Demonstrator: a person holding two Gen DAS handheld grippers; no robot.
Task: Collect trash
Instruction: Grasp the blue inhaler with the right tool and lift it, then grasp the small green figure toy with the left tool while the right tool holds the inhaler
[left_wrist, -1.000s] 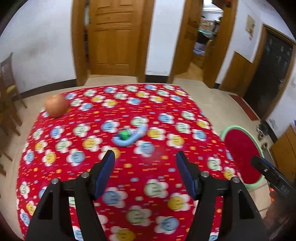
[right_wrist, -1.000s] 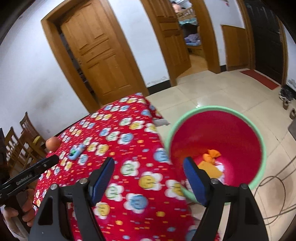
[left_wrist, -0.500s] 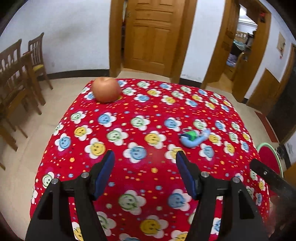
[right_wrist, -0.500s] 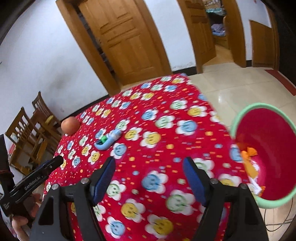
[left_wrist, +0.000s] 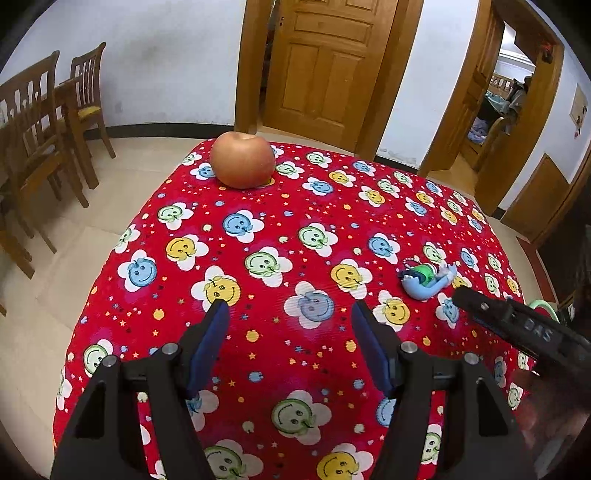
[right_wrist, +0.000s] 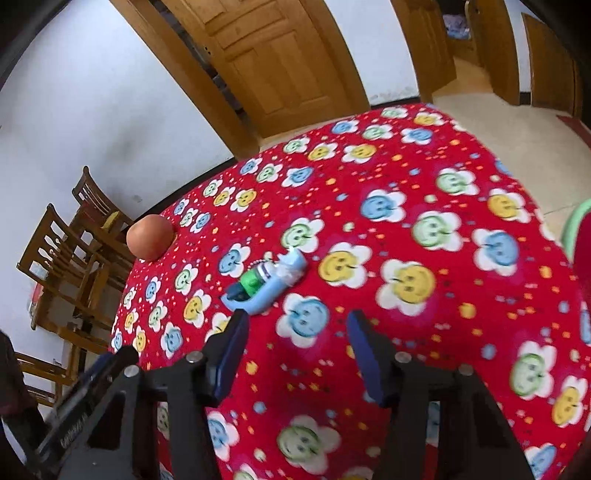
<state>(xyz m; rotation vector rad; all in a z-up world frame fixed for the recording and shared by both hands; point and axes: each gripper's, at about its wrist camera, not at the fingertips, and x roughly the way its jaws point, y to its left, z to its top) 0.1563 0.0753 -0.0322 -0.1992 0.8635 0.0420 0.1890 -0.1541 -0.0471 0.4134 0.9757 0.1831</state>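
Two tools hover empty: left tool (left_wrist: 286, 345) apart, right tool (right_wrist: 293, 356) apart but closing — narrowed jaws could nudge the small blue-and-green plastic toy (right_wrist: 264, 286) across the table (right_wrist: 443, 325).

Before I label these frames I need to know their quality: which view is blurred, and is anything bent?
Left wrist view: sharp, the apple crisp, door frames bowed by the fisheye. Right wrist view: motion blur smears the tablecloth print toward the right, the blue toy stays readable, corners dark.
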